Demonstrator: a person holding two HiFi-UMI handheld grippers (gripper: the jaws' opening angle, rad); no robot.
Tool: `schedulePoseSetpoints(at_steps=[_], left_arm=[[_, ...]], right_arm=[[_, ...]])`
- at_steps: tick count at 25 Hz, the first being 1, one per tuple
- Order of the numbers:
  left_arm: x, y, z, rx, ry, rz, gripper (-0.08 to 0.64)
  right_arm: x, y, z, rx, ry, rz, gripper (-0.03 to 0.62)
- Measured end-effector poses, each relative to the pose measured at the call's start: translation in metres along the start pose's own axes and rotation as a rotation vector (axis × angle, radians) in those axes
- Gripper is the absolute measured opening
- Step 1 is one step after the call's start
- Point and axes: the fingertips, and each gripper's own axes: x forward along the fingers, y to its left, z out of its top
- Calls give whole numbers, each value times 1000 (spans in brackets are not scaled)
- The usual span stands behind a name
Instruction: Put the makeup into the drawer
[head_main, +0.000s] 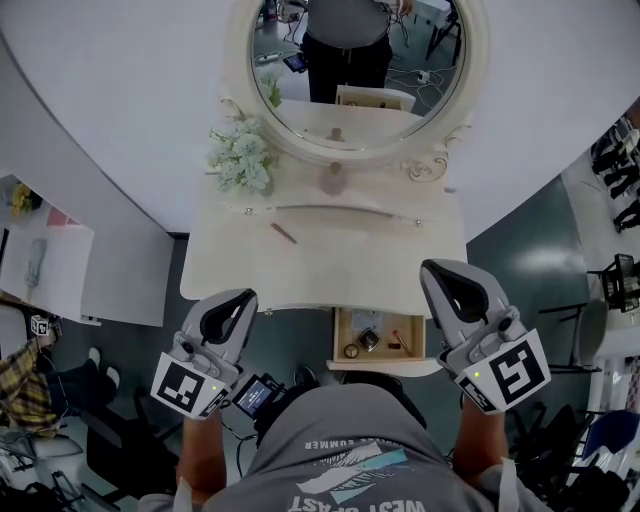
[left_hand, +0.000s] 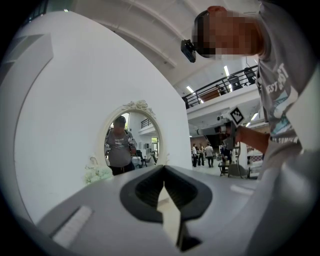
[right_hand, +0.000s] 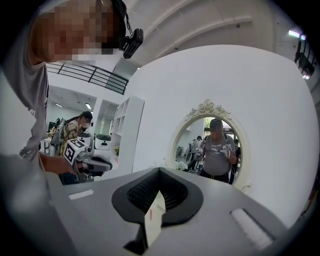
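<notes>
Both grippers hover empty at the front edge of a dressing table.

A cream dressing table fills the middle of the head view, with an oval white-framed mirror above it. An open wooden drawer juts out at lower centre, between the grippers. A bunch of pale flowers and a small pinkish bottle stand near the mirror's base. The thin reddish-brown makeup stick lies on the tabletop, left of centre and well apart from both grippers. The small items in the drawer are too tiny to identify. The left gripper and right gripper each have their jaws together on nothing.
</notes>
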Motion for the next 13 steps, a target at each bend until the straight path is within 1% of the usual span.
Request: schedulePoseSetpoints(at_steps=[13], left_arm=[[-12,-5,-5,-6,4,-2,2]], right_arm=[[-5,13,-4,1,18,2,0]])
